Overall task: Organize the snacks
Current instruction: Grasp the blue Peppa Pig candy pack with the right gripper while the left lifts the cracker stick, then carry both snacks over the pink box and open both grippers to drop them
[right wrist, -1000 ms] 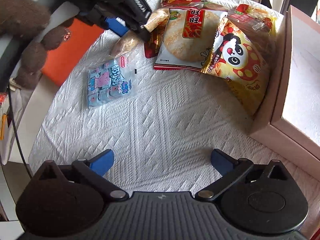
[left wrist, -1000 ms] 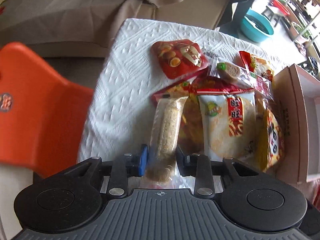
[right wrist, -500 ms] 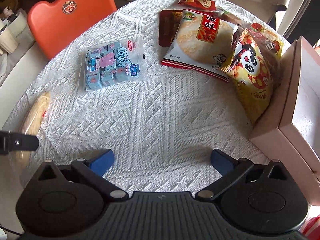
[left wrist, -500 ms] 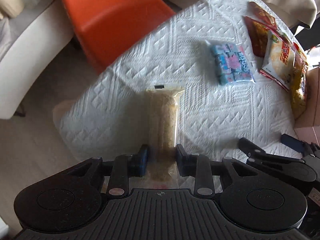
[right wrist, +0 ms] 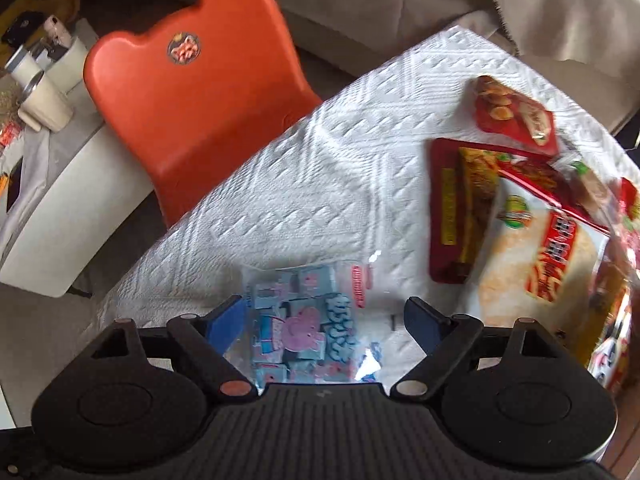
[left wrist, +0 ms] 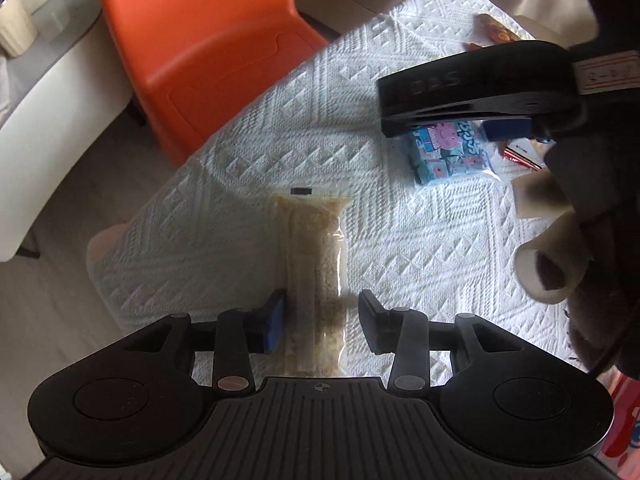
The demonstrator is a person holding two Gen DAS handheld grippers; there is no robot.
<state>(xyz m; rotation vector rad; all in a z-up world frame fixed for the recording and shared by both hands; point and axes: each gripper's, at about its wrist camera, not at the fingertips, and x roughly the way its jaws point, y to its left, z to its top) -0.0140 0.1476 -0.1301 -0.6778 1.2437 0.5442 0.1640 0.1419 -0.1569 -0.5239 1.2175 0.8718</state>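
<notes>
near table edge beside orange chair, rice bar lay flat between parted left fingers, likely just set apart. right gripper spread wide over blue candy pack, framing next grasp; red packets farther from chair.

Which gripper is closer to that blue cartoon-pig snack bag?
Right. The right gripper is open with its fingers on either side of the blue snack bag; the left gripper sits farther off, around the rice bar.
</notes>
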